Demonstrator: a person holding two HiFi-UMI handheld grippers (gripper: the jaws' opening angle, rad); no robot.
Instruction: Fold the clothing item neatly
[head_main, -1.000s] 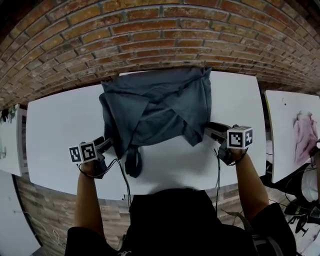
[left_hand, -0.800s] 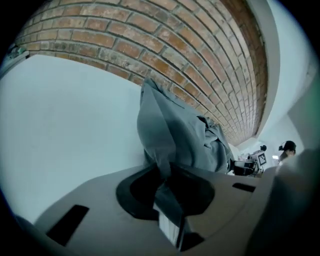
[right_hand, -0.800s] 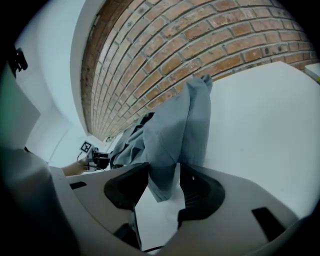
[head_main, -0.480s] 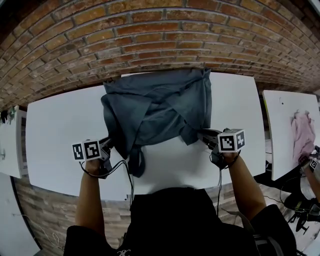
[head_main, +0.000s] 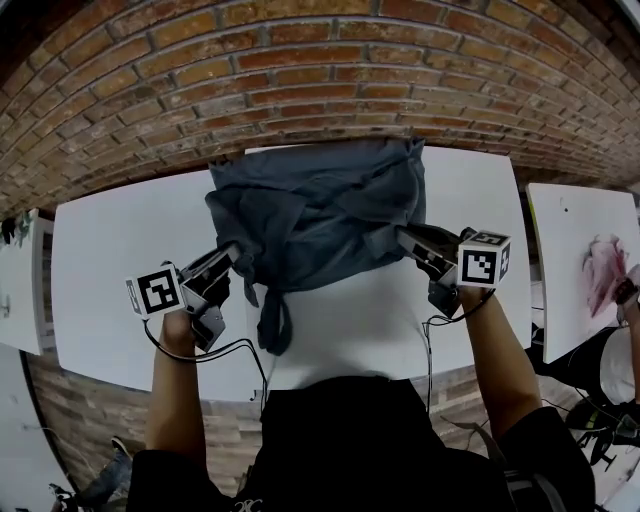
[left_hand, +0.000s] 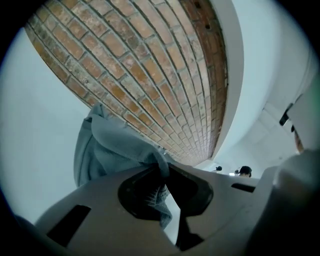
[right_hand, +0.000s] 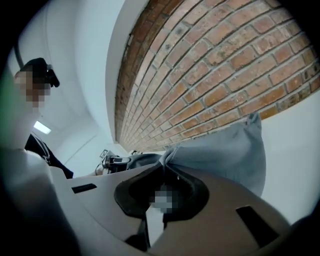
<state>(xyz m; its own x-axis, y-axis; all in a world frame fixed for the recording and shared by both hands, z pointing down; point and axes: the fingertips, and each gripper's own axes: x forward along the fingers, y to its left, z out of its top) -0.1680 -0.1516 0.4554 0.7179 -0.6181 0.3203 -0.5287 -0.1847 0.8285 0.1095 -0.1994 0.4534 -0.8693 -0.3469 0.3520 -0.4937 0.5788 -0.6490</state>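
Garment (head_main: 322, 212) — just clamped in left tool (head_main: 234, 251), right tool (head_main: 403, 236).

The garment (head_main: 320, 215) is soft cloth, slate grey and matt, and it creases loosely. One edge shows a ribbed knit (clearest in the left gripper view). The table (head_main: 110, 260) is smooth and white with a faint sheen. The brick wall (head_main: 300, 70) is rough and matt, with coarse, sandy mortar joints. The left gripper (left_hand: 162, 169) and right gripper (right_hand: 167, 162) have smooth, matt grey plastic shells. Their marker cubes (head_main: 158, 291) carry flat black-and-white print without gloss.
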